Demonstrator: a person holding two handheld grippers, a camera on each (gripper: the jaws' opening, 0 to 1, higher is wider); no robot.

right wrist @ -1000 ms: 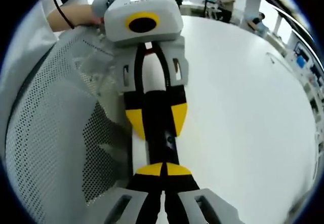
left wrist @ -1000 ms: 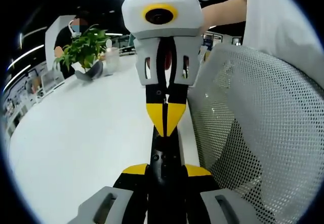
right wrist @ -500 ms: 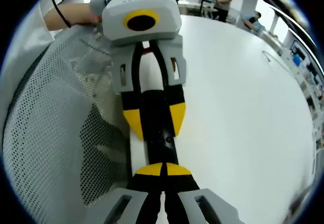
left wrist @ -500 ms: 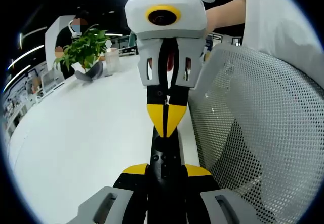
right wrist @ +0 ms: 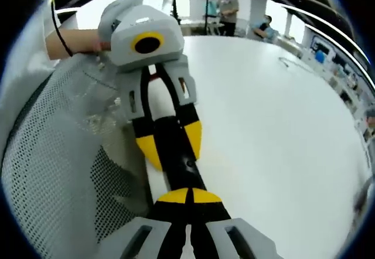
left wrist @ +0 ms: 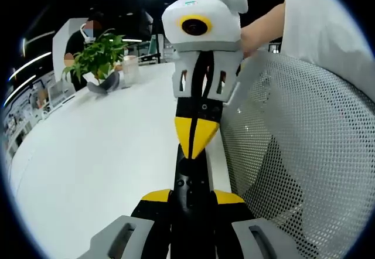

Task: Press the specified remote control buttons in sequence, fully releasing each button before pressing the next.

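So, the left claw (left wrist: 192,196) is clamped on a long black remote control (left wrist: 190,180), with one yellow tip on each side of it. The remote control sticks out forward from between those tips, just above the white table (left wrist: 105,153). The right claw (left wrist: 196,137) comes from the far side and points back at the left one. Its two yellow tips are pressed together, with no gap between them. They sit right at the far end of the remote control and look like they touch it, but I cannot tell if a button is pushed down. In the right gripper view, the remote control runs like a short black bridge from the right claw's closed tips to the left claw that holds it. A grey mesh chair back (left wrist: 293,153) stands just beside both claws, at the table's edge. A person's hand (left wrist: 258,30) holds the right claw's white body. A green plant (left wrist: 96,54) stands far back on the table. There is a small green mark on top of the right claw's body, too small to read.
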